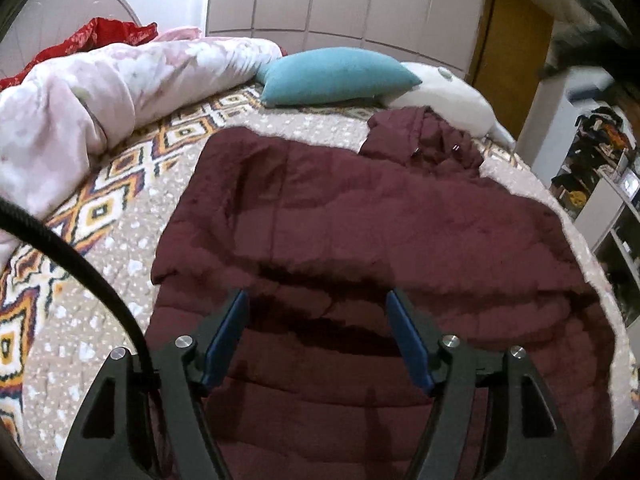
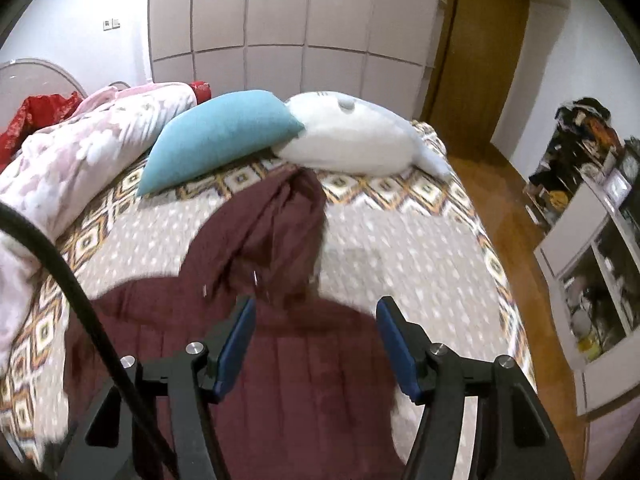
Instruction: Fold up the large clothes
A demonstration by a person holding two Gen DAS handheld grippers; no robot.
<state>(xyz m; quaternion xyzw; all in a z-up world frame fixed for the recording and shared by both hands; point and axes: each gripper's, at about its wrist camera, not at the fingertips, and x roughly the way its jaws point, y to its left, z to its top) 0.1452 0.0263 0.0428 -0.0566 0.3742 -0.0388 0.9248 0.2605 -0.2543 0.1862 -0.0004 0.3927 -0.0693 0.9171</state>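
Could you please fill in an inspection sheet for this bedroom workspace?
Surface: bed with patterned cover.
Job's things: maroon coat spread flat, hood towards the pillows.
Clutter: pink duvet, teal pillow, white plush, red cloth.
Grippers: left gripper and right gripper open above the coat, nothing between the jaws.
Cables: black cable at the left.
Surroundings: wardrobe, wooden door, cluttered shelves.

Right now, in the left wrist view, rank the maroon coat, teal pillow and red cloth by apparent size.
1. maroon coat, though nearest the camera
2. teal pillow
3. red cloth, farthest and partly hidden by the pink duvet
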